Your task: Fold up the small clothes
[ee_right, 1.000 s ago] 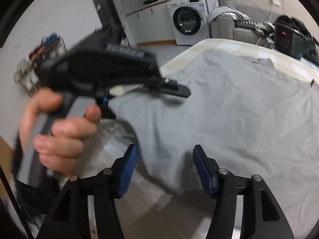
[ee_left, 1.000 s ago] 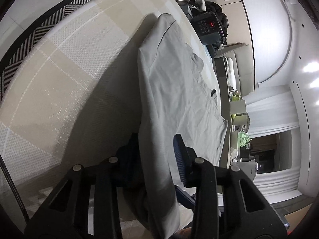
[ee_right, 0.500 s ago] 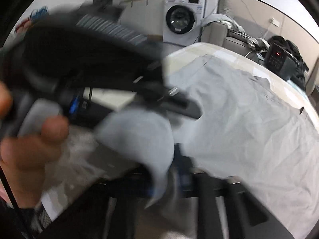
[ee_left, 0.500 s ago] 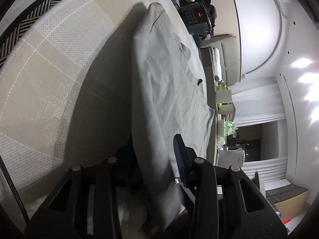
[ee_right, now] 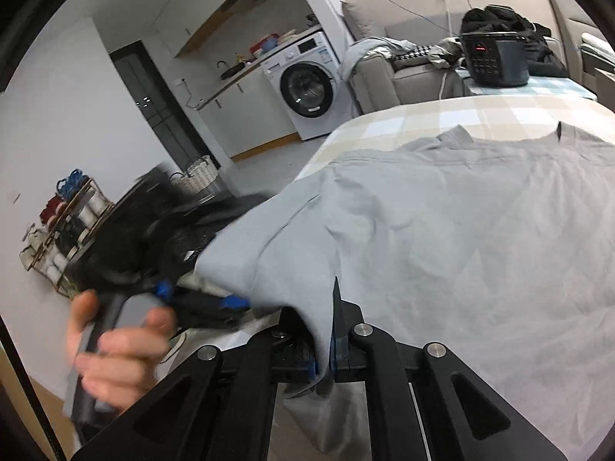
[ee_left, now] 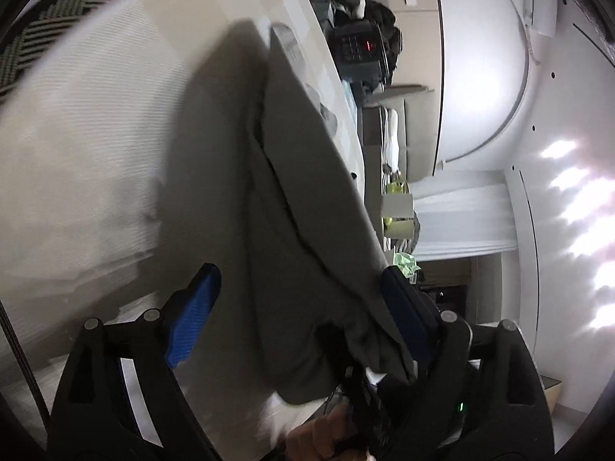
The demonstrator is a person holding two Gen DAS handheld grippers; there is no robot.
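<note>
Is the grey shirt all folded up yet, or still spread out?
Still mostly spread out: the grey shirt lies wide across the table, with only its near corner pinched in the right gripper.

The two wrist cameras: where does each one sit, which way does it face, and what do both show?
Left wrist: sits on the left gripper, which is open around the grey shirt; looks along the table, view rolled sideways; a bit of hand at the bottom.
Right wrist: sits on the right gripper, shut on the shirt's edge; faces the washing machine; the left hand shows.
Shared: shirt, table, the black cooker.
</note>
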